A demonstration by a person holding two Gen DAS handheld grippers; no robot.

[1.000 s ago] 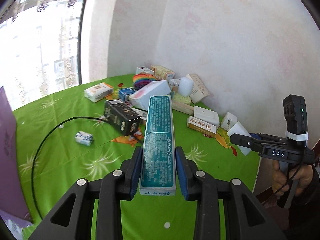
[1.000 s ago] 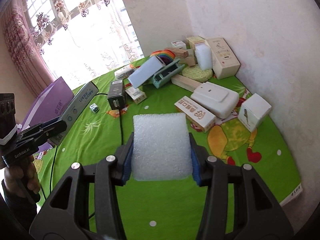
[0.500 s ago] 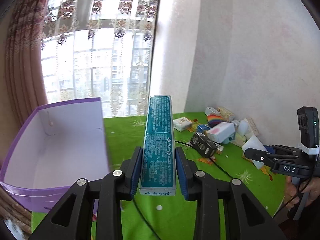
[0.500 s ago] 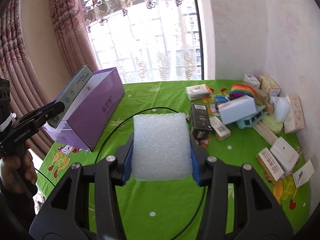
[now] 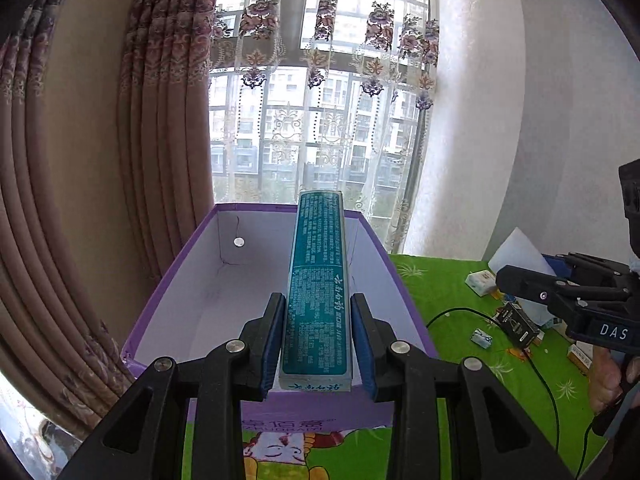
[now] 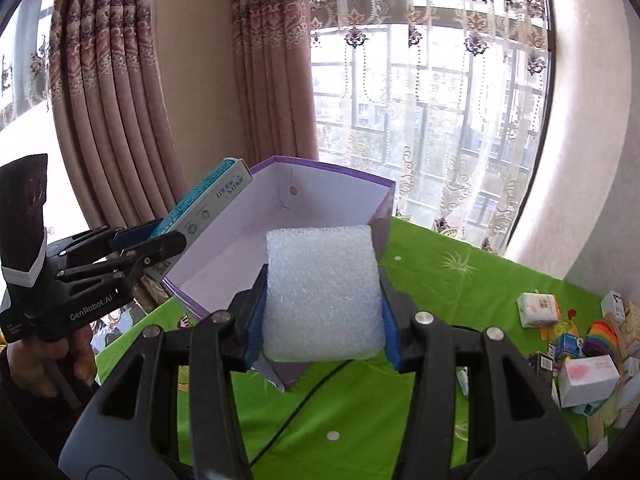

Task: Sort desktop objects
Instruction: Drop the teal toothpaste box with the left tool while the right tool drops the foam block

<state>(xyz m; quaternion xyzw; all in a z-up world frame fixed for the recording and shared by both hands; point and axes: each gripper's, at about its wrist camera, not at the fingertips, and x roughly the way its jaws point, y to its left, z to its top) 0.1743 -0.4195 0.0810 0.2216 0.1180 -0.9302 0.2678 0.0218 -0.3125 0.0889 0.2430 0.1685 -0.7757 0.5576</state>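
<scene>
A: How far along is the sorting?

B: Early, I'd judge. The inside of the purple box [image 5: 224,280] looks bare as far as its white floor and walls show. Off at three o'clock on the green table [image 6: 452,280] a heap of small cartons [image 6: 588,372] still lies loose, with a white packet [image 6: 538,310] a little apart from it and a black cable [image 5: 536,364] trailing across the cloth. So two things are about to go in, and most of the pile is left.

A: What do the left tongs hold?

B: The left tongs [image 5: 316,344] are clamped on a long teal box [image 5: 318,280], gripped by its long sides near the close end. It points straight to twelve o'clock, lengthwise above the open purple box, not yet let go.

A: And the right?

B: The right tongs [image 6: 322,300] squeeze a white foam block [image 6: 322,292] between the blue pads [image 6: 254,320]. It is held level at the near corner of the purple box, partly over the opening; how high above the rim, I cannot tell.

A: How do the two stand to each other?

B: In the right wrist view the left tongs come in from nine o'clock, the teal box tilted up over the box's left wall, a hand [image 6: 44,364] on the grip below. Both point at the box, with the window and curtains behind it.
</scene>
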